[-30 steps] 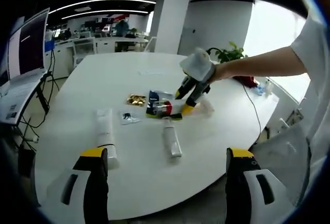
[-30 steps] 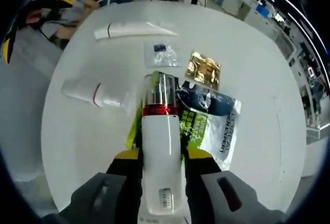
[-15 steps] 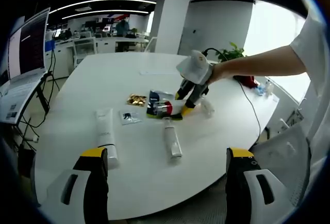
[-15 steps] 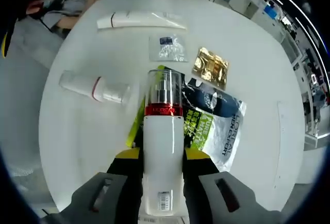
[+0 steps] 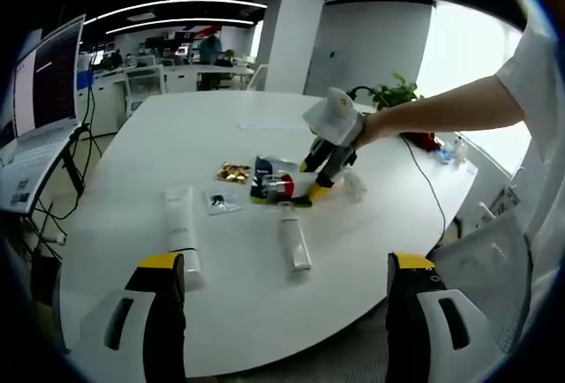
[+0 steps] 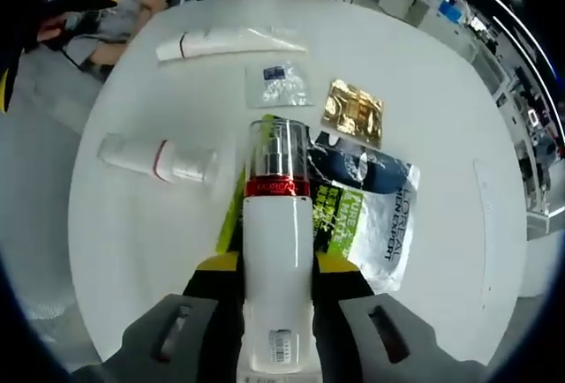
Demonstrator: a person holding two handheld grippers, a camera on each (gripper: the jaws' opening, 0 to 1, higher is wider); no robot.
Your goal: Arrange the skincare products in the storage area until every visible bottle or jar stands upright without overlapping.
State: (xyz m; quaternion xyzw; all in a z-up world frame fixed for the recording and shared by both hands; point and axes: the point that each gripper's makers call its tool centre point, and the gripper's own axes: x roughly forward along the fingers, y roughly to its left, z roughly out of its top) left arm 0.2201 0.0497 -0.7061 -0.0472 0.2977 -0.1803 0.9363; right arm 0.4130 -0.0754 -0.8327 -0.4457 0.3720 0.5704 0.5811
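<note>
**One bottle gripped above the table**

One white bottle [image 6: 276, 259] with a red band and clear cap is clamped between the jaws of the right claw [image 6: 274, 270], held over a green sachet [image 6: 353, 215] on the table [image 6: 132, 224]. The left claw [image 5: 282, 277] is held wide open, with nothing between its jaws. Two white tubes [image 5: 181, 224] are seen lying flat on the table.

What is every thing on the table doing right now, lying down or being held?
Pump bottle: held in the right gripper, clear cap on.
Red-ringed tube: lying flat.
Long tube: lying flat.
Green sachet: lying flat, partly under the bottle.
Gold packet: lying flat.
Clear packet: lying flat.
Left gripper: open, empty.
</note>
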